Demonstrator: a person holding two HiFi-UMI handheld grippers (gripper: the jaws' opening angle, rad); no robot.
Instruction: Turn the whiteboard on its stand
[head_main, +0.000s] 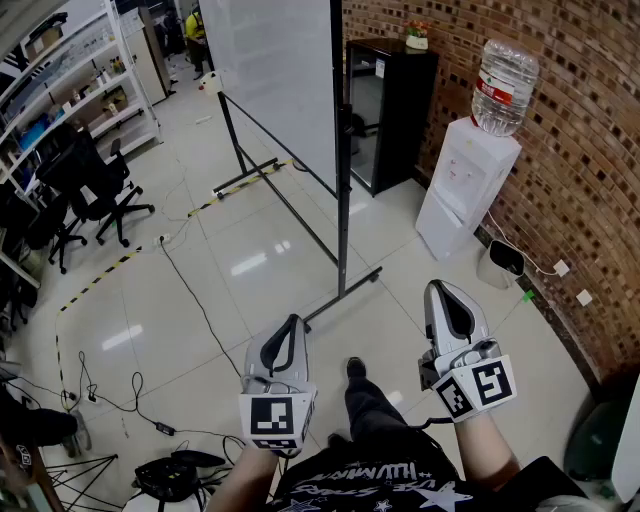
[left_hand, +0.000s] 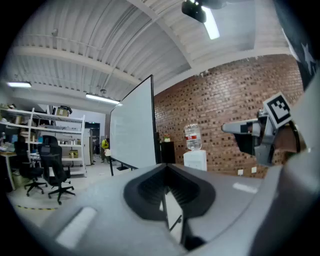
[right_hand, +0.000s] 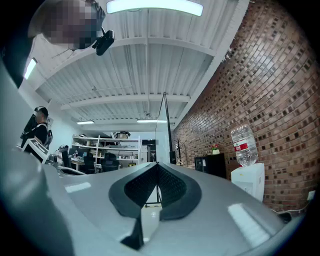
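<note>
Short of whiteboard (head_main: 275, 80): left gripper (head_main: 293, 322), right gripper (head_main: 438, 290) fingers (right_hand: 172, 187) pressed together, empty.

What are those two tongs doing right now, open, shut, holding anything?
Left tongs: closed, holding nothing.
Right tongs: closed, holding nothing.

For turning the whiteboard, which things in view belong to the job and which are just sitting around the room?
Belongs to the job:
- whiteboard on its stand
- left gripper, shut, empty
- right gripper, shut, empty

Just lying about:
- water dispenser
- black cabinet
- office chairs
- shelving
- waste bin
</note>
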